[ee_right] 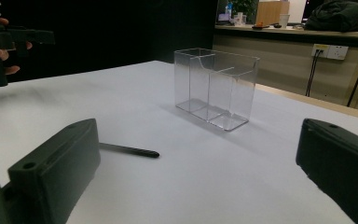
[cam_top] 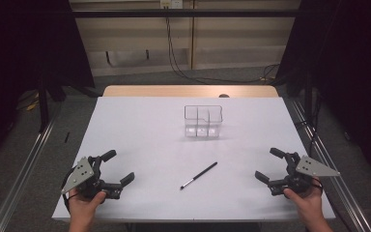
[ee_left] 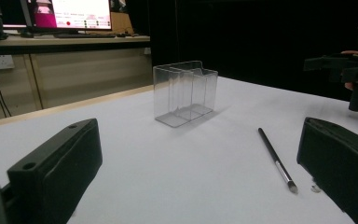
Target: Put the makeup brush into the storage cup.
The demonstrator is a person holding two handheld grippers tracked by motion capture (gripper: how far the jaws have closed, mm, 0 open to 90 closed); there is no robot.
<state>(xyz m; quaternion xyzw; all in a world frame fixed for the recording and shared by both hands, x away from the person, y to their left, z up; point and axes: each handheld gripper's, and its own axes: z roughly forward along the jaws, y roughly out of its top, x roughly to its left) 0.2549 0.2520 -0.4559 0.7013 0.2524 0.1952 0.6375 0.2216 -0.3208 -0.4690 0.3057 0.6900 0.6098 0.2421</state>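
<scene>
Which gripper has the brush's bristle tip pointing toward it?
The left gripper: the brush lies slanted, its bristle end toward that side, handle toward the clear organizer.

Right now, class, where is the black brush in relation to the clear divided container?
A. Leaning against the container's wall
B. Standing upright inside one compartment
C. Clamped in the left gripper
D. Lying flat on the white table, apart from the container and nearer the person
D: the brush lies flat on the white table, well clear of the empty container, between the open left gripper and open right gripper.
</scene>
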